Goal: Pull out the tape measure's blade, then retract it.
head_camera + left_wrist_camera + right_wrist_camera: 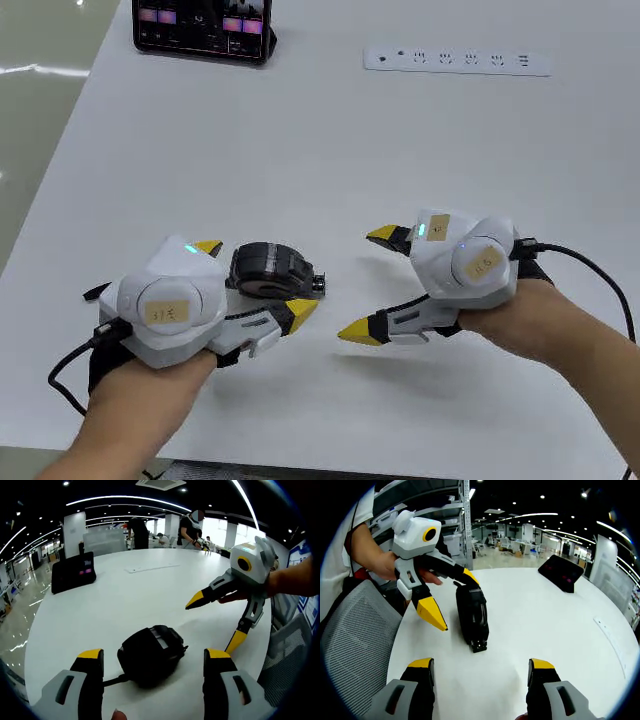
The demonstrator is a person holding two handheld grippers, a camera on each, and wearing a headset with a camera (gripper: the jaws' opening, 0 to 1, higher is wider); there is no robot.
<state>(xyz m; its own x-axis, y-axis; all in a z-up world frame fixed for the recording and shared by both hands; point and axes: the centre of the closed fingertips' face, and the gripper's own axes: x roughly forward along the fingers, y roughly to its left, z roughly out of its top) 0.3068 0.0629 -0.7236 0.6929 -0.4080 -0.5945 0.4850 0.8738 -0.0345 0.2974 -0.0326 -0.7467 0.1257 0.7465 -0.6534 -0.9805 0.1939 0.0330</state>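
My left gripper [255,278] has its fingers spread wide to either side of the tape [268,270], which lies on the white surface [300,130]. They seem clear of it, though I can't be sure. My right gripper [368,284] sits near, fingers wide, empty.

Open-plan office: desk rows [520,544], shelving rack [466,525], ceiling strip lights [130,501].

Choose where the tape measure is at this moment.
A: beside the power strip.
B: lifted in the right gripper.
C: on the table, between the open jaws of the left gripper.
C: the tape measure lies on the white table between the spread jaws of the left gripper; the right gripper is open and apart from it.
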